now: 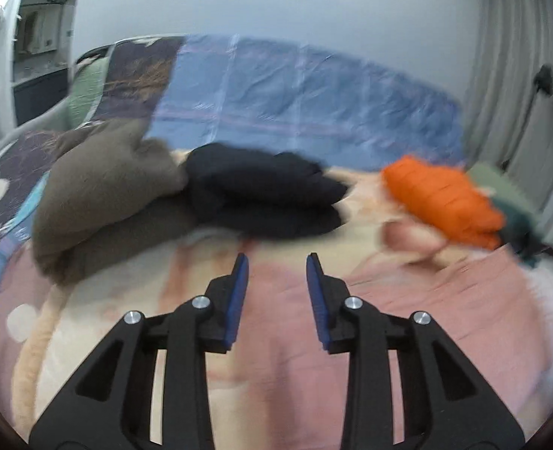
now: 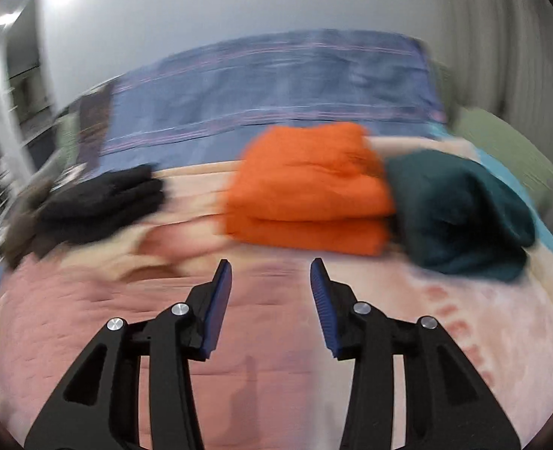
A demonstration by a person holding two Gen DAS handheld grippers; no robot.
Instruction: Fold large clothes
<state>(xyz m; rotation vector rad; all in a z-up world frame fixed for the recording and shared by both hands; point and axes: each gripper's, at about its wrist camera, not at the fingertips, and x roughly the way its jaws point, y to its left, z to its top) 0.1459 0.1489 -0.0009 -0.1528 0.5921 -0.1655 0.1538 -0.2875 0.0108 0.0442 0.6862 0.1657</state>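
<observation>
Nearest, our left gripper (image 1: 276, 258) and right gripper (image 2: 271, 264), jaws released and empty, above the pink blanket (image 2: 276, 375). Beyond, on that blanket: brown garment (image 1: 104, 187), black garment (image 1: 265, 191), orange garment (image 2: 306, 183), teal garment (image 2: 460, 210), all folded.

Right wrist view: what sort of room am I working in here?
Most likely a bedroom. The clothes, a folded orange garment and a dark teal one, lie on a bed with a pink blanket and a blue striped sheet, and a pleated curtain hangs alongside.
</observation>
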